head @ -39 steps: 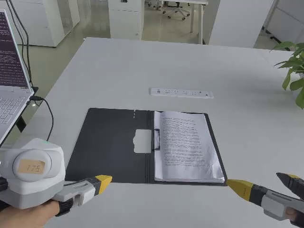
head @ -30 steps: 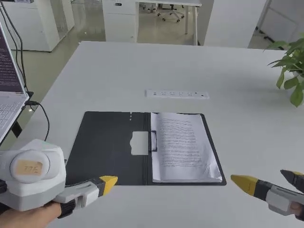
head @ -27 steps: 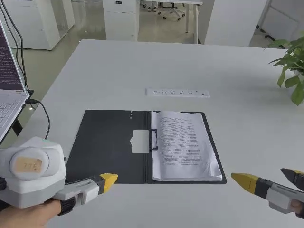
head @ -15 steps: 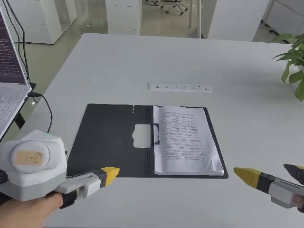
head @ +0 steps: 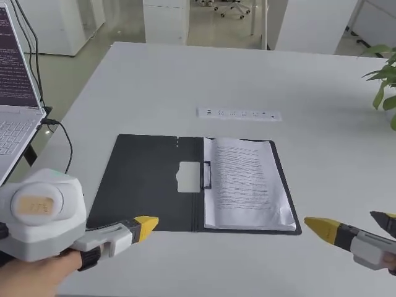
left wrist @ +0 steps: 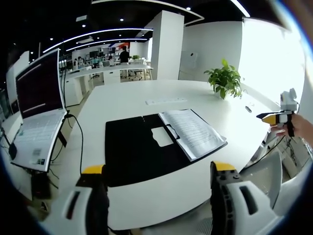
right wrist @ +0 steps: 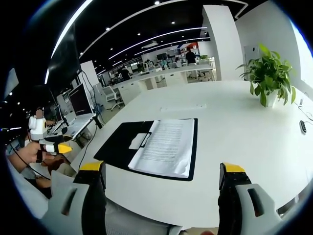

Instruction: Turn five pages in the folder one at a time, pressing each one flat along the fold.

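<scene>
A black folder (head: 142,179) lies open flat on the white table (head: 185,80), with a stack of printed pages (head: 247,182) under a clip (head: 205,175) on its right half. My left gripper (head: 143,228) hovers open just off the folder's near left corner, touching nothing. To the right of the near right corner my right gripper (head: 341,218) is also open and empty. In the left gripper view the folder (left wrist: 142,147) lies beyond the wide-apart jaws of the left gripper (left wrist: 158,169). The right gripper view has the pages (right wrist: 166,144) ahead of the right gripper (right wrist: 162,166).
A white power strip (head: 239,114) lies behind the folder. An open laptop (head: 12,105) with a black cable (head: 62,139) stands off the table's left edge. A potted plant (head: 383,80) is at the far right.
The head camera has shifted a little. Both grippers stay open near the folder's front edge; the right tip stands slightly further from the folder's corner. The pages have not moved.
</scene>
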The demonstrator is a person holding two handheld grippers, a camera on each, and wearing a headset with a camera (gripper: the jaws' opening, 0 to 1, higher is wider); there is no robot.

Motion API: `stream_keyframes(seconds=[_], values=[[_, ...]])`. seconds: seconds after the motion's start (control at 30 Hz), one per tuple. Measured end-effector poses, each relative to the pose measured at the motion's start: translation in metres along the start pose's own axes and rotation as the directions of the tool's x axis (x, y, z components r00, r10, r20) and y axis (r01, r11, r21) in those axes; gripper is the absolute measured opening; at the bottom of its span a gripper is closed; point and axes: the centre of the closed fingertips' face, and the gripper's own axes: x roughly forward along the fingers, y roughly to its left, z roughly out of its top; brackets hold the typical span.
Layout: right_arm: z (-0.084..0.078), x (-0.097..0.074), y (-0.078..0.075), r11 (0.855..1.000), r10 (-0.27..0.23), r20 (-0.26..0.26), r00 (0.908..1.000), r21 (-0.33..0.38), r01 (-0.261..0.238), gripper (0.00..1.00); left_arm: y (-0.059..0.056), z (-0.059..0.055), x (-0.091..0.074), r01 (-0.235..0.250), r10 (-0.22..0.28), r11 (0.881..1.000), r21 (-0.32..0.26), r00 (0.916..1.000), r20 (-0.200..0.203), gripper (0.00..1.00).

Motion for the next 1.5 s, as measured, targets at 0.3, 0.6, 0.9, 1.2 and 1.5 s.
stream_keyframes(seconds=[0.3, 0.6, 0.9, 1.2, 1.5], values=[[-0.001, -0.001, -0.003, 1.000, -0.009, 0.003, 1.0000, 0.018, 0.009, 0.96, -0.002, -0.001, 0.005, 0.004, -0.004, 1.000, 0.001, 1.0000, -0.005, 0.86], [-0.003, 0.003, 0.000, 1.000, 0.004, -0.003, 1.0000, 0.009, -0.004, 0.96, -0.005, -0.006, 0.005, 0.006, -0.006, 1.000, -0.002, 1.0000, -0.002, 0.83], [-0.004, 0.003, -0.004, 1.000, -0.001, 0.000, 1.0000, 0.002, 0.001, 0.95, 0.000, -0.010, 0.008, -0.012, 0.012, 1.000, 0.015, 0.9999, 0.003, 0.82], [-0.009, -0.001, -0.011, 1.000, -0.014, 0.003, 0.9999, 0.013, 0.014, 0.95, -0.003, -0.013, 0.015, -0.004, 0.004, 0.999, 0.037, 0.9999, -0.012, 0.82], [-0.017, 0.000, -0.016, 1.000, -0.022, -0.001, 0.9998, 0.022, 0.022, 0.95, -0.014, -0.008, 0.036, 0.038, -0.036, 0.998, 0.057, 0.9988, -0.032, 0.81]])
